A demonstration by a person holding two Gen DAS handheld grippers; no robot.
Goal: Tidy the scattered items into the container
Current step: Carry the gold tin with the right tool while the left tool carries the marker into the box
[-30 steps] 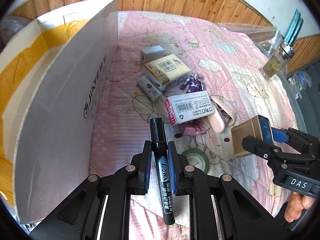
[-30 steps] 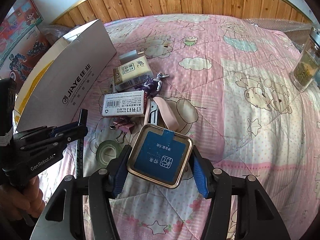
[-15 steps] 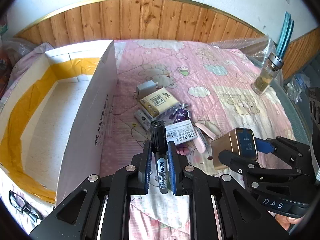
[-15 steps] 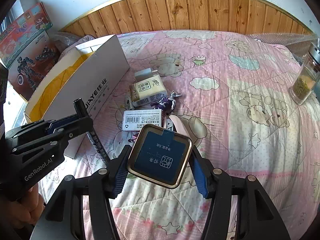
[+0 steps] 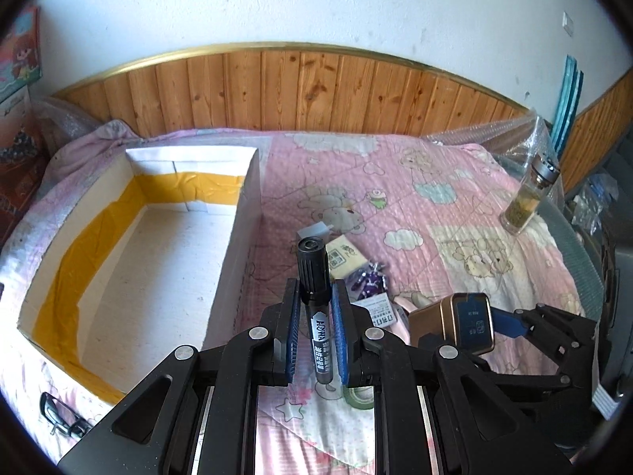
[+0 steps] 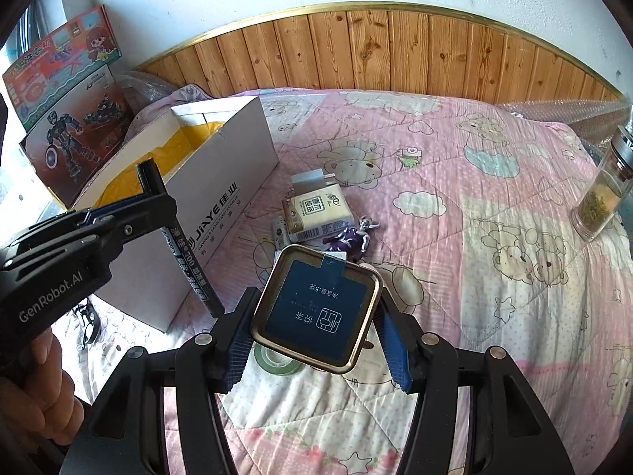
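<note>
Gripping marker (image 5: 314, 308) and tin (image 6: 321, 308) above quilt (image 6: 455, 206)

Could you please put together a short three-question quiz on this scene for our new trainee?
1. True or false: the left gripper is shut on a black marker.
2. What does the right gripper hold: A) a roll of tape, B) a square gold tin, C) a glass bottle?
3. Fill in: the inside of the white cardboard box is lined with ____ tape.

Key: 1 true; 2 B; 3 yellow.
</note>
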